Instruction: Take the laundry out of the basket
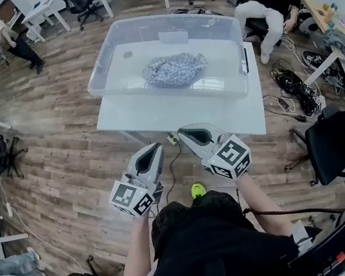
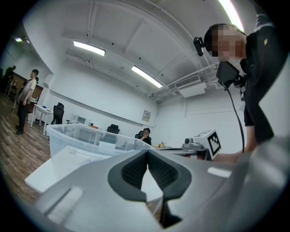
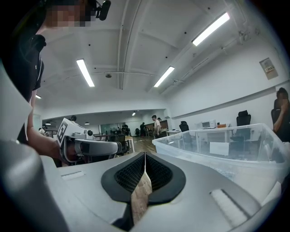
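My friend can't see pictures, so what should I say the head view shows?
A see-through plastic basket sits on a white table with a crumpled blue-and-white cloth inside. Nearer the camera, a person holds the left gripper and the right gripper, both shut and empty.

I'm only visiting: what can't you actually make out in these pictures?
- Head view: the laundry is one crumpled heap; its folds hide how many pieces there are.
- Head view: the label on the basket is too small to read.
- Left gripper view: the laundry does not show through the basket's cloudy wall.
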### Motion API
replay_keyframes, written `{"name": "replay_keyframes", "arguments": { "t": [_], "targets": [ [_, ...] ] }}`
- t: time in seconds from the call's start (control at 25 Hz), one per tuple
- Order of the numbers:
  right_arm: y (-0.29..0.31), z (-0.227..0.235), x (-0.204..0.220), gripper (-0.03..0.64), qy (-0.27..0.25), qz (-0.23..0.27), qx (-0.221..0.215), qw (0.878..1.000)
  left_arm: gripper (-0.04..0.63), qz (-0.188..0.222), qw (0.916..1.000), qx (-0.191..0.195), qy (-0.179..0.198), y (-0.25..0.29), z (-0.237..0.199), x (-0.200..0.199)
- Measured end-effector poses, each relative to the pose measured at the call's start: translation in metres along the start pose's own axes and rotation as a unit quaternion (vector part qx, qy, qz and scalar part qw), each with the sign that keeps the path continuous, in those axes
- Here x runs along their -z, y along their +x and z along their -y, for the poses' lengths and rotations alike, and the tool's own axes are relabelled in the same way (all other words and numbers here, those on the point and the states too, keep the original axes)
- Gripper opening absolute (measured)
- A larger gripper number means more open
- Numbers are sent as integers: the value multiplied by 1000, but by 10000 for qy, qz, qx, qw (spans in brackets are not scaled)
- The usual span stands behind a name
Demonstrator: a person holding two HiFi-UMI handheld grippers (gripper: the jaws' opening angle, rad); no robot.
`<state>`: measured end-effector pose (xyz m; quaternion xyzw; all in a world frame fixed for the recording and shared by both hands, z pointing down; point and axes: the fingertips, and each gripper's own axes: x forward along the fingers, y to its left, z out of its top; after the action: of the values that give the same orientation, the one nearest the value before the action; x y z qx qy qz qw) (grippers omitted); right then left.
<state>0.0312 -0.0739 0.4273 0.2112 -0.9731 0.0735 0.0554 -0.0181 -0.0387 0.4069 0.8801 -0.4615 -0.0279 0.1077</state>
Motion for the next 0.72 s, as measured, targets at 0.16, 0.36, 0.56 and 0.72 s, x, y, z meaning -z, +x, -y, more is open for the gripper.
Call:
{"name": "replay_keyframes", "arguments": {
  "t": [0.16,0.36,0.56,0.72],
  "targets": [
    [4,7,-3,0,3,48,-32,10000,-5,-9,10000,19,-8,9,-3,1],
    [13,15,-4,1,-44,-9,-69,10000,-5,3,10000,28,-14,20,-15,-1],
    [26,30,-19,2,-193,53,0,9998,-5,55,9999,138,-13,41,-34,-8],
    [45,47,-36,2,-301,103,78,9995,-5,70,9995,293,109,62,-53,-23]
  ]
}}
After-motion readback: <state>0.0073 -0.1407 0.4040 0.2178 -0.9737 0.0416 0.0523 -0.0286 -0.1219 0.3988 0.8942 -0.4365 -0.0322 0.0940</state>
